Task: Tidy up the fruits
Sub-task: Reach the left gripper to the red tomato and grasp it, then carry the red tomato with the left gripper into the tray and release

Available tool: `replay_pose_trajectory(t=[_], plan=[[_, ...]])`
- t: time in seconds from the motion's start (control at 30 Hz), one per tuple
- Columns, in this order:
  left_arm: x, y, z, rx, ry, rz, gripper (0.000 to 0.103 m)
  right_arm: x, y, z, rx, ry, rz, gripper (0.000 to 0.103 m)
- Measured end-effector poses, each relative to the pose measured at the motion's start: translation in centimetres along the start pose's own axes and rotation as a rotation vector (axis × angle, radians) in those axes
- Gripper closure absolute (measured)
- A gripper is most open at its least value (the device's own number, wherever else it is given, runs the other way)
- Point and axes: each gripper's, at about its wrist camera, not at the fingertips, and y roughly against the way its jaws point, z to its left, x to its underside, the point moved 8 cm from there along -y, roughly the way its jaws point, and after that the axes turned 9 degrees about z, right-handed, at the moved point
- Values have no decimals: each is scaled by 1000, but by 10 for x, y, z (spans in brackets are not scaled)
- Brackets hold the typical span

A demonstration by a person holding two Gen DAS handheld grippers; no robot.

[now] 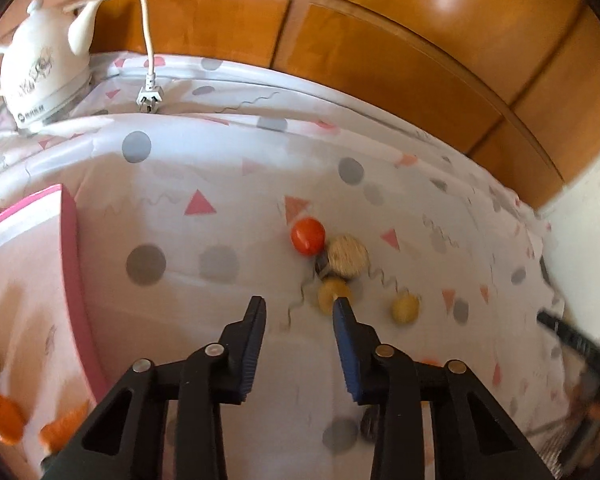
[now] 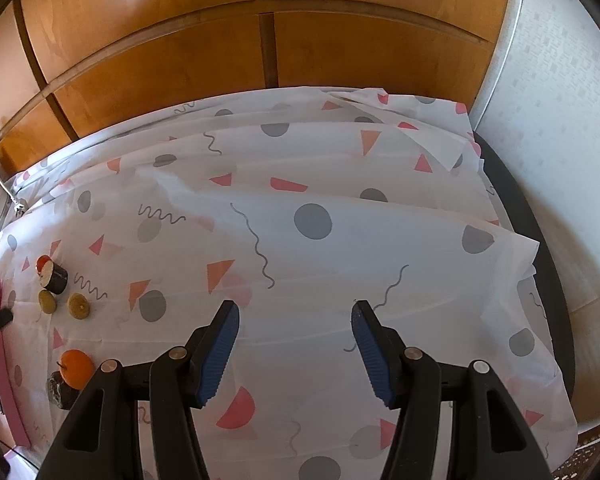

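Fingers of the left gripper point(image 1: 299, 305) stand apart with nothing between them, poised above the patterned cloth point(image 1: 204, 248); the right-hand fingertip overlaps a yellow fruit point(image 1: 332, 294) in the left wrist view, though whether it touches cannot be told. Just beyond that fruit sit a cut roll with a pale speckled face point(image 1: 347, 256) and a red tomato point(image 1: 308, 236), the three bunched closely, and a second yellow fruit point(image 1: 405, 309) lies a little to the right. To the left is a pink-rimmed tray point(image 1: 74, 248) holding orange pieces point(image 1: 2, 416). Farther back stand a white kettle point(image 1: 40, 68) and a loose plug point(image 1: 150, 96), in front of wooden cabinet doors point(image 1: 380, 60). The right gripper point(image 2: 295, 314) hangs with its jaws apart and empty over a bare stretch of cloth, well apart from the fruits; an orange point(image 2: 75, 367) rests against a dark lump point(image 2: 60, 392) at its lower left.
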Motion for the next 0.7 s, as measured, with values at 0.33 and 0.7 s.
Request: replay_pose_trajectory(t=[0.33, 0.7], plan=[[-48, -33, -2, 79, 127, 9, 68, 0, -3, 3, -11, 13, 13, 44], [-52, -69, 4, 86, 166, 49, 77, 2, -8, 5, -3, 28, 31, 44]])
